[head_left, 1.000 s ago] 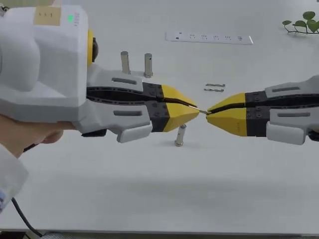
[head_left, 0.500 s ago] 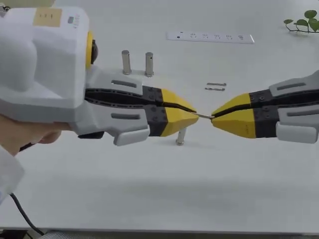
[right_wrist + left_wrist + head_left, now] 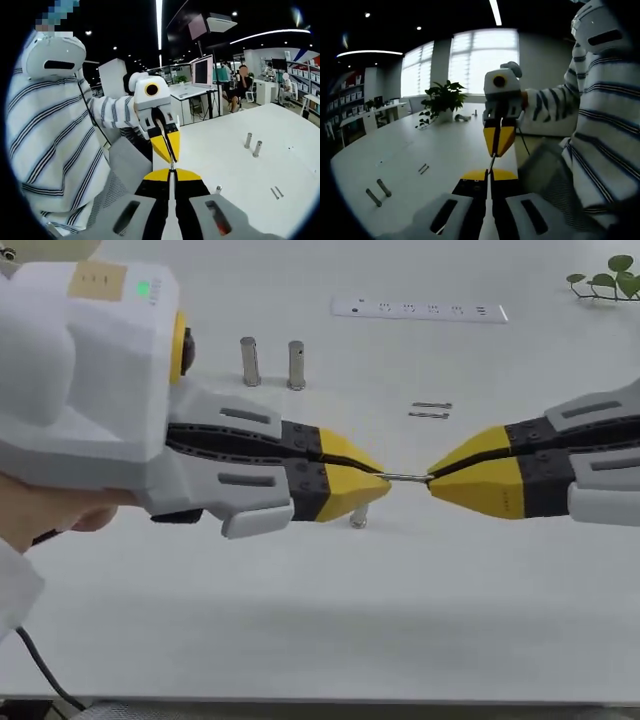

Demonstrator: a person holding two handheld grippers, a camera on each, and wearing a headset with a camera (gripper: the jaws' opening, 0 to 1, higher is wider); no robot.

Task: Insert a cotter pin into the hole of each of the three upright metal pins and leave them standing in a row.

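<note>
A thin cotter pin [image 3: 406, 477] spans the small gap between my two grippers above the table. My left gripper [image 3: 383, 480] is shut on its left end and my right gripper [image 3: 432, 478] is shut on its right end. In the left gripper view the cotter pin [image 3: 491, 164] runs from my own jaws up to the right gripper [image 3: 493, 156]. One metal pin [image 3: 358, 520] stands on the table just below the left gripper's tip, its top hidden. Two more metal pins [image 3: 249, 360] [image 3: 296, 364] stand upright side by side at the back left.
Two spare cotter pins [image 3: 430, 410] lie on the table behind the gripper tips. A white power strip [image 3: 420, 311] lies at the far edge and a plant [image 3: 608, 285] is at the far right. A person's hand [image 3: 50, 515] holds the left gripper.
The two gripper tips have drawn apart, and more of the cotter pin now shows between them. The view has shifted slightly.
</note>
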